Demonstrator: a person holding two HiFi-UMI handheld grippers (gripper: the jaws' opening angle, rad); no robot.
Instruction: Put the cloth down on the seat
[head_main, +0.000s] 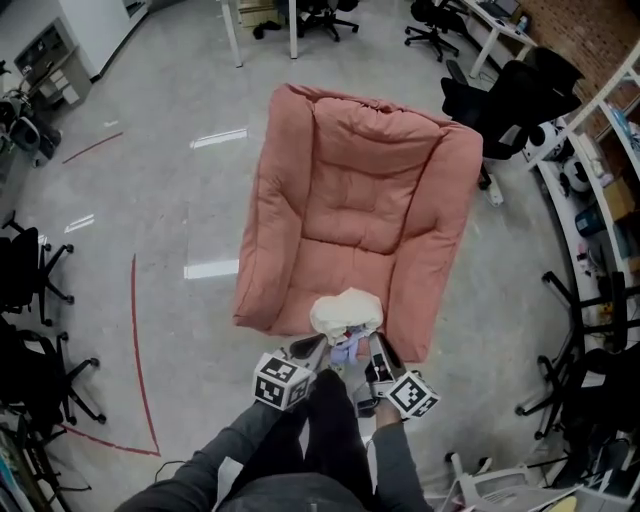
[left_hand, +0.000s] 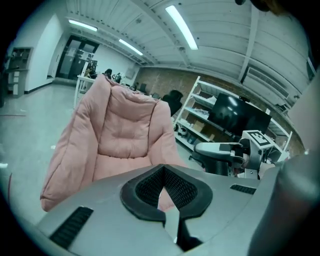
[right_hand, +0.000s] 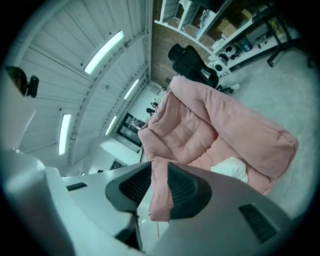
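A white cloth (head_main: 346, 312) lies bunched on the front edge of the pink floor sofa's seat (head_main: 350, 270). In the right gripper view the cloth (right_hand: 230, 169) rests low on the seat, off to the right of the jaws. My left gripper (head_main: 315, 352) sits just below the cloth's left side. Its jaws (left_hand: 162, 172) meet at the tips, and I see no cloth between them. My right gripper (head_main: 378, 352) is just below the cloth's right side. Its jaws (right_hand: 159, 185) stand partly apart, and only the sofa's arm (right_hand: 161, 195) shows through the gap.
Black office chairs (head_main: 500, 95) and a shelf rack (head_main: 600, 190) stand to the sofa's right. More chairs (head_main: 30, 280) line the left edge. Red tape (head_main: 135, 340) marks the grey floor. The person's legs (head_main: 320, 440) are at the bottom.
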